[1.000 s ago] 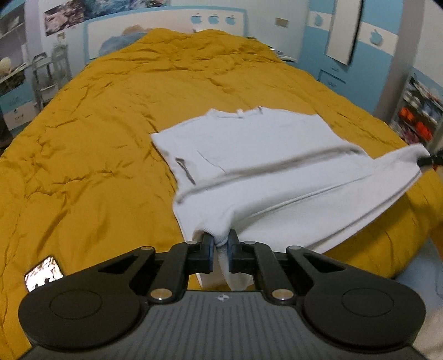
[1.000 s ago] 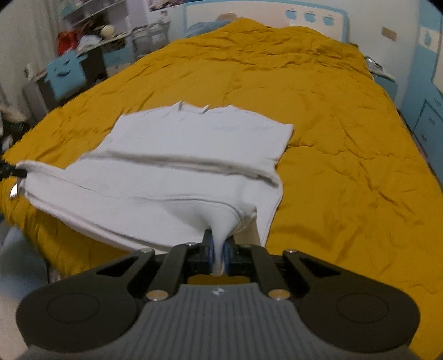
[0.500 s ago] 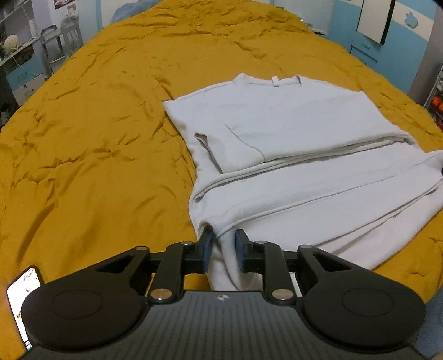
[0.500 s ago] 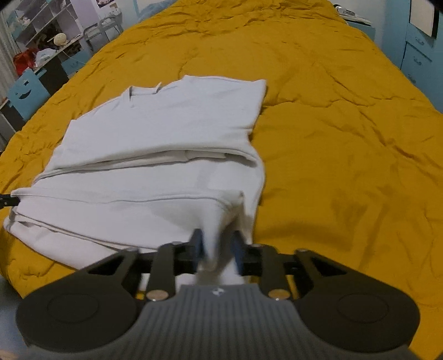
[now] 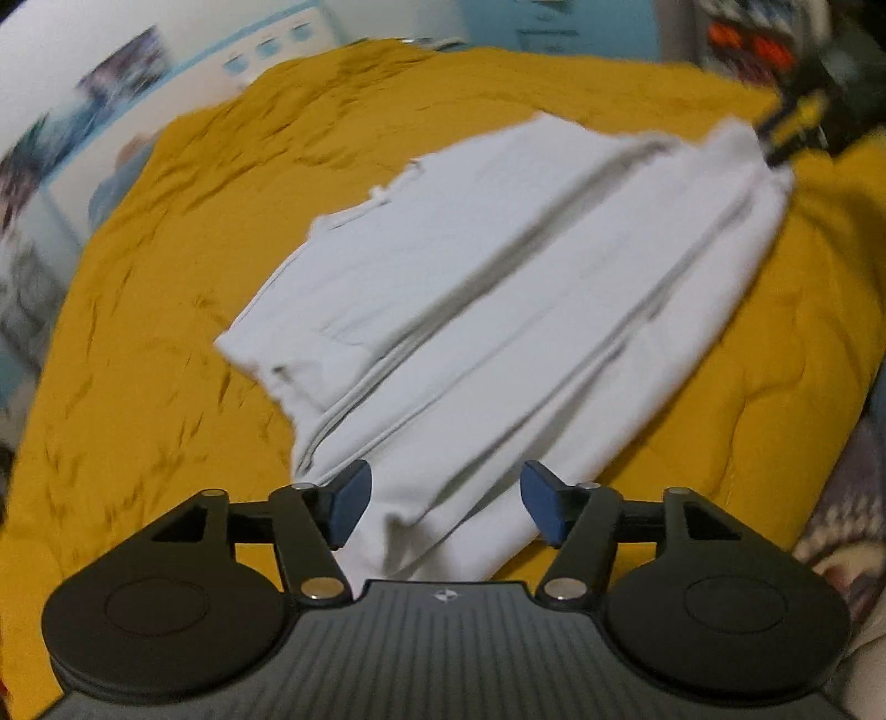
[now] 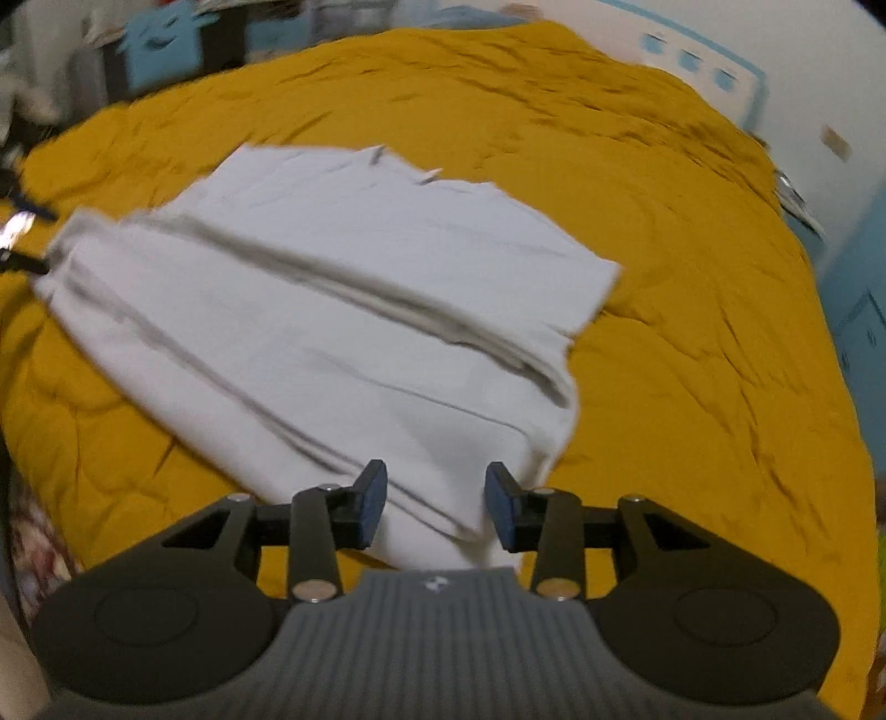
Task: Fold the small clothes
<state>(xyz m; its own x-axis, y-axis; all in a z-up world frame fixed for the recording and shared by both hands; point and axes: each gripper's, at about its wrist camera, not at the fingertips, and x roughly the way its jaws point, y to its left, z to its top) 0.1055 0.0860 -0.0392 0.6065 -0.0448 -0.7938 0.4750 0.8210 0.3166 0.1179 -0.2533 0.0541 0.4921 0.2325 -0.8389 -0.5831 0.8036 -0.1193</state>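
A white T-shirt [image 5: 498, 310] [image 6: 343, 310] lies on the mustard-yellow bedspread [image 5: 166, 232] [image 6: 692, 332], its lower half folded up over the chest in loose layers. My left gripper [image 5: 443, 501] hovers over the shirt's near left corner; its jaws are opening, and cloth lies between the blue pads [image 5: 349, 498] without being pressed. My right gripper [image 6: 434, 504] hovers over the near right corner, jaws also opening, with the fabric loose between them. The other gripper's tip [image 5: 797, 127] shows at the shirt's far corner in the left wrist view. Both views are motion-blurred.
The bedspread stretches far beyond the shirt toward a white and blue headboard [image 6: 698, 61]. Blue cabinets [image 6: 864, 310] stand by the bed on the right, shelves and clutter [image 6: 149, 39] on the left. A patterned cloth [image 5: 836, 520] lies by the bed's near edge.
Both grippers were shut on the shirt's lifted corners, then opened and let the cloth drop. The folded layer now lies on the shirt, and both views have rolled and sunk closer.
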